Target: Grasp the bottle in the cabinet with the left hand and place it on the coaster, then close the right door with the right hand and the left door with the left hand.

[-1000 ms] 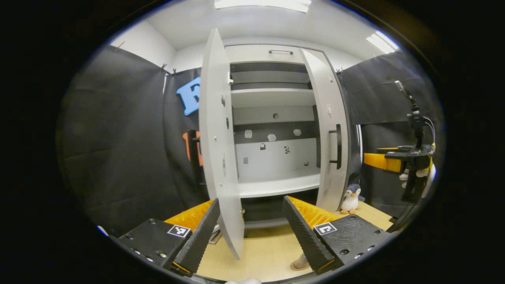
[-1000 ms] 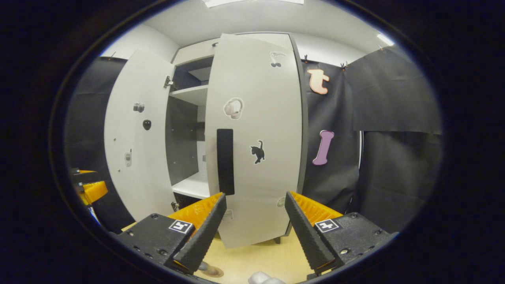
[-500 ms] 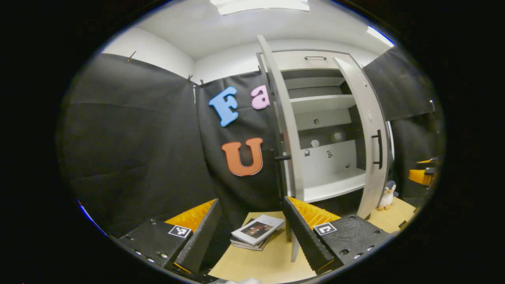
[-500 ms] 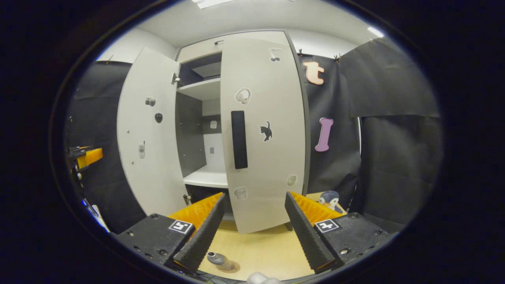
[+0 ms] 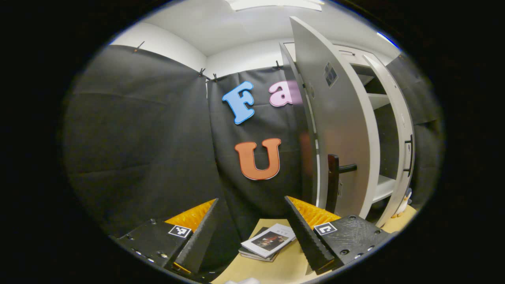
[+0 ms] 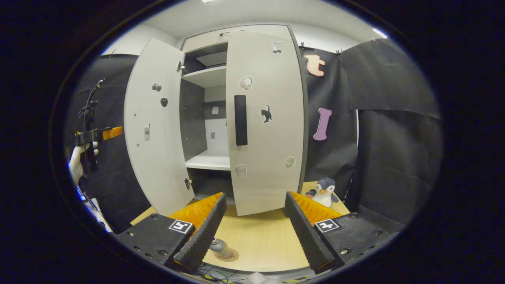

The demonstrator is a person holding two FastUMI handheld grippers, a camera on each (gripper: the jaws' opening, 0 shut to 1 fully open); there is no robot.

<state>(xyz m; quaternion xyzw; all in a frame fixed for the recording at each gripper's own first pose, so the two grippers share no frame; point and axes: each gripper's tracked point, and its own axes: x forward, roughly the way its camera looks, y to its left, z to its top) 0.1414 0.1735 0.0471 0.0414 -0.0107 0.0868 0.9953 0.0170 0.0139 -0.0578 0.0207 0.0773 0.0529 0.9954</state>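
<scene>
In the right gripper view the small bottle (image 6: 218, 245) stands on the round coaster (image 6: 229, 255) on the wooden table, just in front of my right gripper (image 6: 255, 195), which is open and holds nothing. The white cabinet's right door (image 6: 272, 150) with its dark handle (image 6: 240, 120) hangs slightly ajar. The left door (image 6: 156, 130) stands wide open. My left gripper (image 5: 251, 200) is open and empty, to the outer side of the left door (image 5: 339, 118), near its handle (image 5: 334, 177). A gloved hand holds the left gripper (image 6: 98, 134) at far left.
A stack of books (image 5: 268, 241) lies on the table (image 6: 260, 240) by the left door. A toy penguin (image 6: 325, 191) sits at the cabinet's right. Black cloth walls close in both sides. The cabinet shelf (image 6: 209, 161) is bare.
My left gripper has swung left, from facing the cabinet interior to the outside of the left door. My right gripper has drawn back from the right door, bringing bottle and coaster into view.
</scene>
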